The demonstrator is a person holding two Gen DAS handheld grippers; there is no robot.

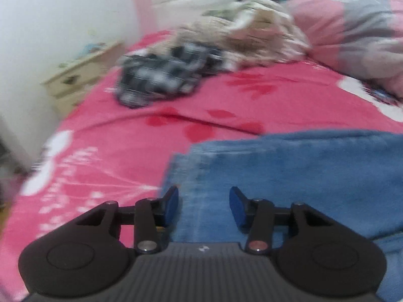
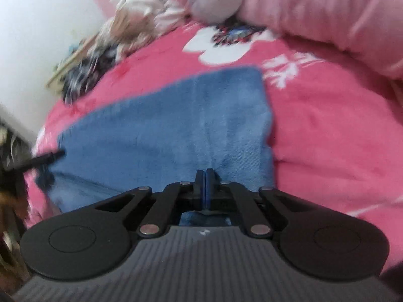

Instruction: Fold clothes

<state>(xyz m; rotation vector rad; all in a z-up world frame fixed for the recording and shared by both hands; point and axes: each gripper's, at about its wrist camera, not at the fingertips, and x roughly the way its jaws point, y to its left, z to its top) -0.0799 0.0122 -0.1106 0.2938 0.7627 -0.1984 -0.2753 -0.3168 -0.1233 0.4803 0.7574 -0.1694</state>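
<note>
Partly folded, blue jeans (image 2: 176,125) lie on the bed (image 1: 289,95); left gripper (image 1: 204,206) jaws parted and empty, right gripper (image 2: 206,191) jaws closed, with unfolded clothes (image 1: 161,75) waiting beyond.

Home bedroom: bed (image 1: 252,100), nightstand (image 1: 80,75)

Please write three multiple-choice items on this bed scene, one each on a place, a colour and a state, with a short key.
1. Where does the blue garment lie?
A. on the pink bedspread
B. on the nightstand
C. on the floor

2. What colour are the left gripper pads?
A. red
B. blue
C. white

3. How do the right gripper jaws stand?
A. wide open
B. half open
C. shut

Key:
1 A, pink cloth surrounds the garment on its far and right sides.
2 B, both pads show dark blue in the left wrist view.
3 C, its pads meet with no visible gap.
</note>
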